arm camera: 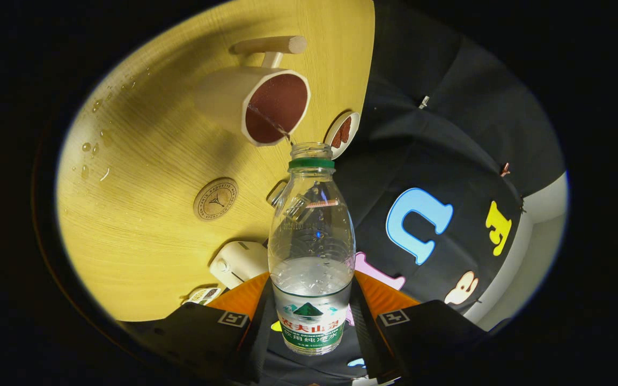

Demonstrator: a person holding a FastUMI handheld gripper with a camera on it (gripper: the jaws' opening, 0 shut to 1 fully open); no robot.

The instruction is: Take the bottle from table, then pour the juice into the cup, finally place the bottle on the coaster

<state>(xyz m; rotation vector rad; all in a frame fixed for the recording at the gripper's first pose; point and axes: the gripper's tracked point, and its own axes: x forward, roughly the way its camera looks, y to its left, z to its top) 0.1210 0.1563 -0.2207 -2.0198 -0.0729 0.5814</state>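
1. The clear plastic bottle with a green neck ring and a printed label (311, 252) is clamped between the jaws of the gripper (311, 321), which press on its labelled lower body from both sides. It is tipped, uncapped mouth aimed at the cream cup with a wooden handle and dark red inside (266, 104).
2. A thin stream runs from the mouth into the cup, landing close to the near rim. Any wobble or flatter tilt could, I judge, drop it onto the yellow wood-grain bench (153, 214).
3. Droplets (92, 147) already lie on the bench beyond the cup, so the surface may be slippery.
4. The bottle is still part full; a steeper tilt risks a surge.
5. The round wooden coaster with a stamped emblem (215, 199) sits near the cup; a dripping bottle could wet it.
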